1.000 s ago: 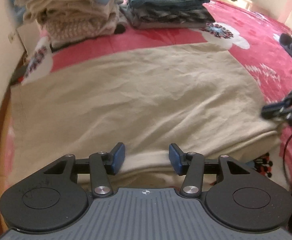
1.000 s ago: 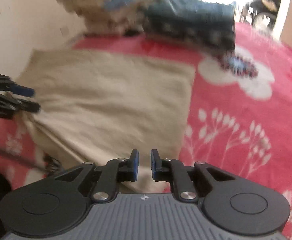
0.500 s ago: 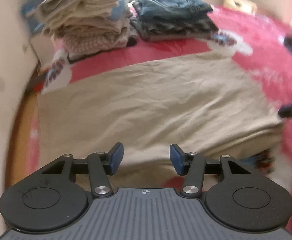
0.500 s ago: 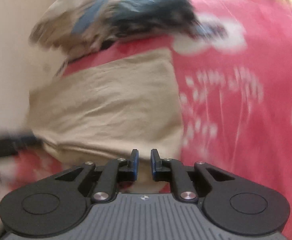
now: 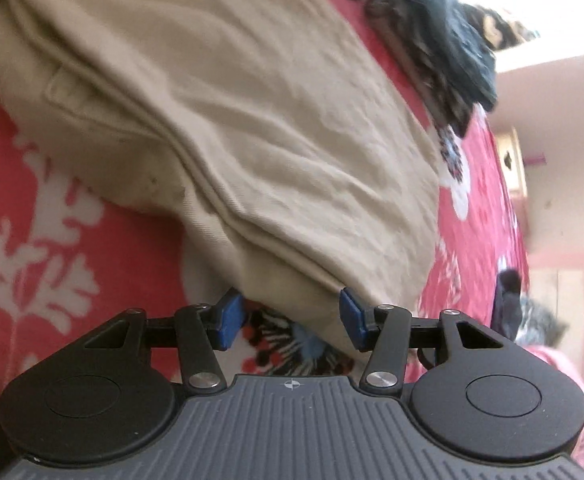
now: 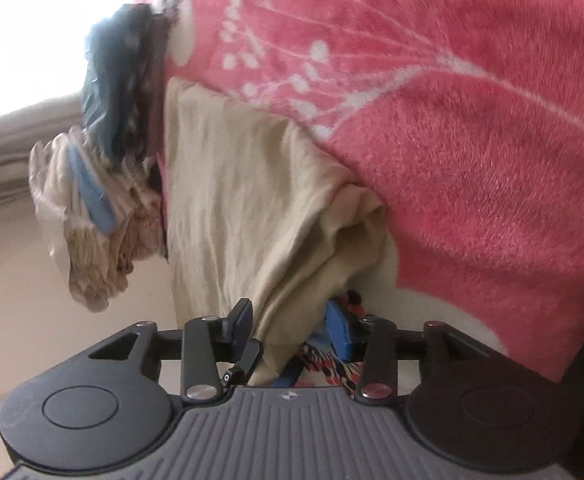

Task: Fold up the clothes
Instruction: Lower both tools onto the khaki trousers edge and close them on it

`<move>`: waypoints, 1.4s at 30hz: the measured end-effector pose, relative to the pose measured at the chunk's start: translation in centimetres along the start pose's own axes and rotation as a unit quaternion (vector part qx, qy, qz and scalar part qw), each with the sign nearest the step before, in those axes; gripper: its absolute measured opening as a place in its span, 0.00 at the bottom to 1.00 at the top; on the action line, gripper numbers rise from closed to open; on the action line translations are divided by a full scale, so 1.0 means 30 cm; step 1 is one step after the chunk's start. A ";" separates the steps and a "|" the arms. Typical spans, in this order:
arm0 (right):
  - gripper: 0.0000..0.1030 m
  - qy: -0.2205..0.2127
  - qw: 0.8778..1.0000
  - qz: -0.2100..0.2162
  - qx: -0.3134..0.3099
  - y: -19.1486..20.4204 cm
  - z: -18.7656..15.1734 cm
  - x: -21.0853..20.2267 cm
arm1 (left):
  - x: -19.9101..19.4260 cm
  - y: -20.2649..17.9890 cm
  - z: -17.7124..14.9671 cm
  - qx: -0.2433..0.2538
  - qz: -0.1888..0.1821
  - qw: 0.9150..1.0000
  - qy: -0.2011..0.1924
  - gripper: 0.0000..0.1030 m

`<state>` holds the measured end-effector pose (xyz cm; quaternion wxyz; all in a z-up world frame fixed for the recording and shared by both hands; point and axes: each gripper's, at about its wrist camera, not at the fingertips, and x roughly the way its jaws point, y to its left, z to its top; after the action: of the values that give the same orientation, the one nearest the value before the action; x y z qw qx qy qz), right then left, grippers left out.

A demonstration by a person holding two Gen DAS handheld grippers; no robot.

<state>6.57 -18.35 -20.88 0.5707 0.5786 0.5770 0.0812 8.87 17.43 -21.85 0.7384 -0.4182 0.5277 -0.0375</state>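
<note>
Both grippers are sitting rolled sideways at the near edge of the beige garment (image 5: 276, 128), prob. so one finger can slide under the stacked layers and one over for the next fold. Left gripper (image 5: 290, 322) is standing half-open, pads not pressing, w/ the garment's hem just reaching into the gap. Right gripper (image 6: 292, 330) is opening its jaws, bunched corner of cloth hanging between them, not pinched. The garment is lying on the pink floral blanket (image 6: 472, 152), already doubled over, thick, wrinkled, seams showing along the edge. Folded clothes piles (image 6: 108, 140) are sitting beyond its far end.
</note>
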 end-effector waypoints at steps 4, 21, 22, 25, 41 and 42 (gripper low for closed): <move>0.47 -0.001 1.000 -0.004 0.014 0.000 0.004 0.051 | 0.015 0.000 0.011 -0.002 0.003 1.000 -0.002 0.50; 0.35 0.006 0.999 -0.011 0.031 0.047 -0.006 0.086 | -0.020 -0.035 0.022 0.021 -0.012 1.000 -0.006 0.49; 0.34 0.004 0.999 -0.011 0.032 0.044 -0.006 0.088 | -0.023 -0.035 0.022 0.020 -0.014 1.000 -0.007 0.49; 0.26 -0.007 1.000 0.003 0.023 0.044 -0.014 0.085 | -0.032 -0.040 0.023 0.020 -0.020 1.000 -0.007 0.49; 0.08 -0.050 0.982 0.085 -0.158 0.133 -0.036 0.050 | -0.001 -0.091 0.024 -0.003 -0.087 0.996 0.013 0.49; 0.08 -0.048 0.983 0.094 -0.150 0.126 -0.032 0.050 | -0.004 -0.092 0.026 -0.009 -0.093 0.996 0.012 0.49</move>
<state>8.49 -15.47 -18.56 0.6678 0.5417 0.4730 0.1920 10.52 16.15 -19.85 0.7218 -0.4715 0.4953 -0.1064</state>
